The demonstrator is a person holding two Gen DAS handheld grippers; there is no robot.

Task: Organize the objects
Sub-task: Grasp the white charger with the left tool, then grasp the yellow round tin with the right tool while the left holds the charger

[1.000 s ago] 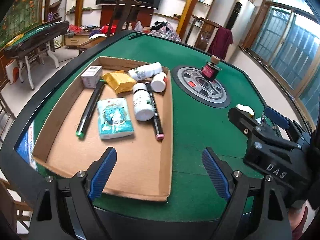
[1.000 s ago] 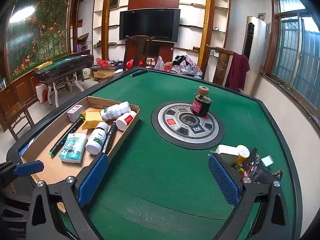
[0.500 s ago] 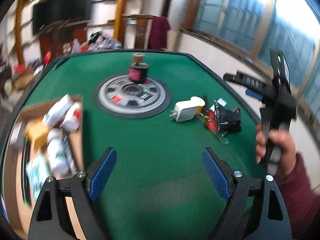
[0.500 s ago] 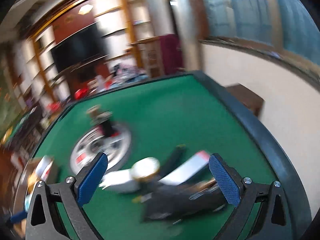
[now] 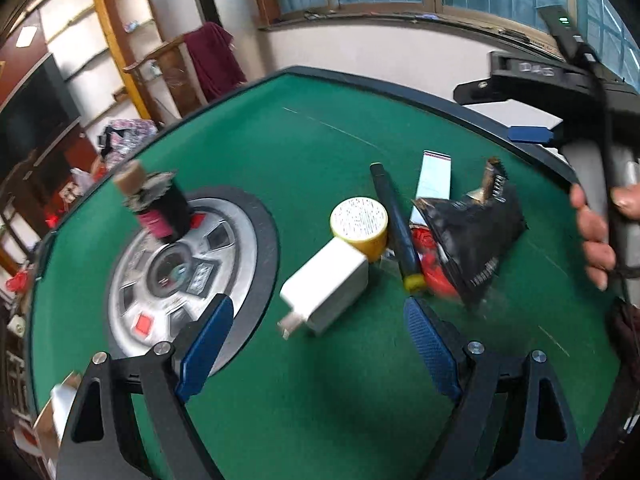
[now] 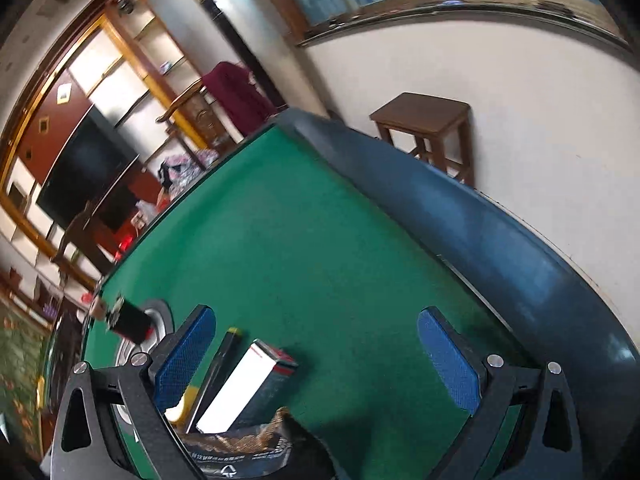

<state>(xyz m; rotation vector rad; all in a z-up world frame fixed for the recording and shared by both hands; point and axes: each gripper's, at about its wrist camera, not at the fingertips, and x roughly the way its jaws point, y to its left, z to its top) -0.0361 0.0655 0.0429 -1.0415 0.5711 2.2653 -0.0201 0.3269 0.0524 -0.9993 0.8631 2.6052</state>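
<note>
Bare green felt [image 6: 304, 240] lies between clutter and the table's dark rim [image 6: 500, 240].

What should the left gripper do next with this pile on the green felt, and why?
Probably ease the left gripper forward and down onto the white rectangular charger block. Its jaws stand open and empty, and the block lies nearest, roughly centred ahead of them, leaning against the yellow round container but not under anything.

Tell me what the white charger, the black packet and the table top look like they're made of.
White charger: smooth matte plastic, going by its even, rounded faces, with metal-looking prongs. Black packet: thin glossy film or foil, judging by its crinkles and glints. Table top: green felt-like cloth, flat and without shine, within a dark, smooth rim.
</note>
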